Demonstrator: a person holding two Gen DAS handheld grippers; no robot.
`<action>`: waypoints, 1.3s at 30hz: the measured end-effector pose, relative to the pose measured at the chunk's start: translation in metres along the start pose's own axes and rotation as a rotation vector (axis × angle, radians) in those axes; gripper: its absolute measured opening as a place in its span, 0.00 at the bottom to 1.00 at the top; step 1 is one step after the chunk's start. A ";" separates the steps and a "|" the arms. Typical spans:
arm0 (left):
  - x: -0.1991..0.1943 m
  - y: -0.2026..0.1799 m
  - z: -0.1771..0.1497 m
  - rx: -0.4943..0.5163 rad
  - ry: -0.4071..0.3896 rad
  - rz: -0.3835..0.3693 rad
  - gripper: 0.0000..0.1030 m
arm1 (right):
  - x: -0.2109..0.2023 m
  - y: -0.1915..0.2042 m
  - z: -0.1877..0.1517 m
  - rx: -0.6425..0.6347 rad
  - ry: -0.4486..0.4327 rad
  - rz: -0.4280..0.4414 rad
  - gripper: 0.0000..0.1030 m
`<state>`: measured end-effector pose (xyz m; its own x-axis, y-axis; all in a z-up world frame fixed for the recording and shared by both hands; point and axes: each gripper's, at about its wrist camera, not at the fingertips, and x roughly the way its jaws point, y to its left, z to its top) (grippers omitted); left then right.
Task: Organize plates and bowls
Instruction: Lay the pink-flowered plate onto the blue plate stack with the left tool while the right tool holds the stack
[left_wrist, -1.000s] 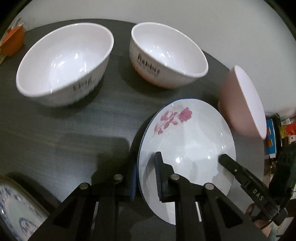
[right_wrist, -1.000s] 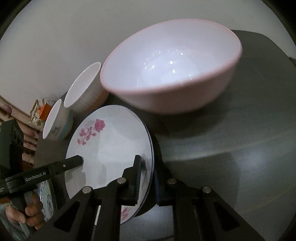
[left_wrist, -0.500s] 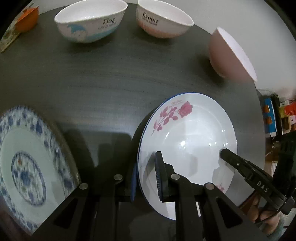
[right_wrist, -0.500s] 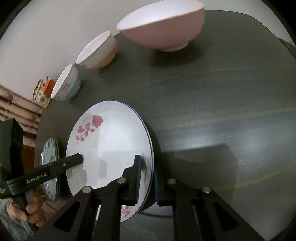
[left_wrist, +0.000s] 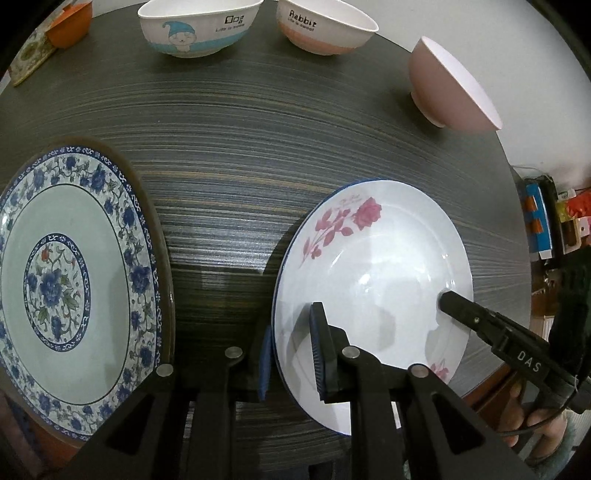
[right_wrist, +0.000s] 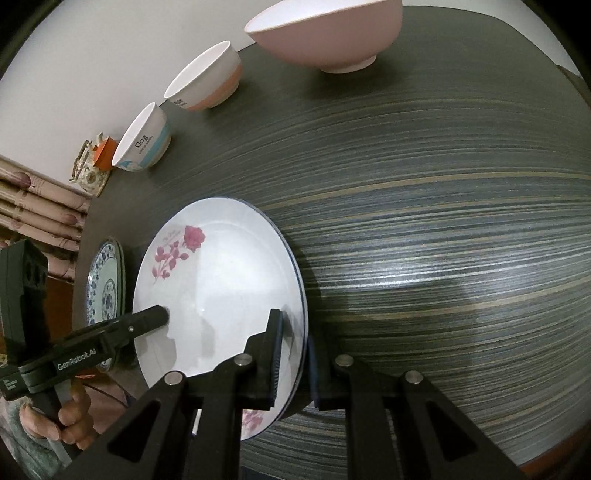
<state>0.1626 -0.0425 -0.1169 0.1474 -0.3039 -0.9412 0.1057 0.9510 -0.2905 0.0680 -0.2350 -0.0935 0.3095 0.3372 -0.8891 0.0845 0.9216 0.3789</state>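
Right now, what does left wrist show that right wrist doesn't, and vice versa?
Left wrist only: the blue floral plate face-on with its full pattern, the "Rabbit" lettering on the orange-banded bowl, and boxes beyond the table's far edge.

Right wrist only: a wide bare stretch of the dark table, and stacked pink cushions at the left edge.

Both: the rose plate gripped on opposite rims by the left gripper and right gripper, the pink bowl, the Dog bowl.
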 end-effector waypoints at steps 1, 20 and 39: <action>-0.003 0.005 -0.003 0.003 -0.004 0.002 0.15 | 0.000 0.000 0.000 0.001 0.000 0.004 0.14; -0.029 0.011 -0.034 0.032 -0.079 0.032 0.15 | -0.019 0.020 -0.002 -0.062 -0.074 -0.020 0.11; -0.118 0.081 -0.047 -0.071 -0.211 0.062 0.13 | -0.024 0.129 0.019 -0.197 -0.097 0.039 0.11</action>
<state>0.1072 0.0735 -0.0373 0.3545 -0.2425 -0.9031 0.0215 0.9676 -0.2514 0.0895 -0.1281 -0.0180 0.3991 0.3617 -0.8425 -0.1133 0.9313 0.3462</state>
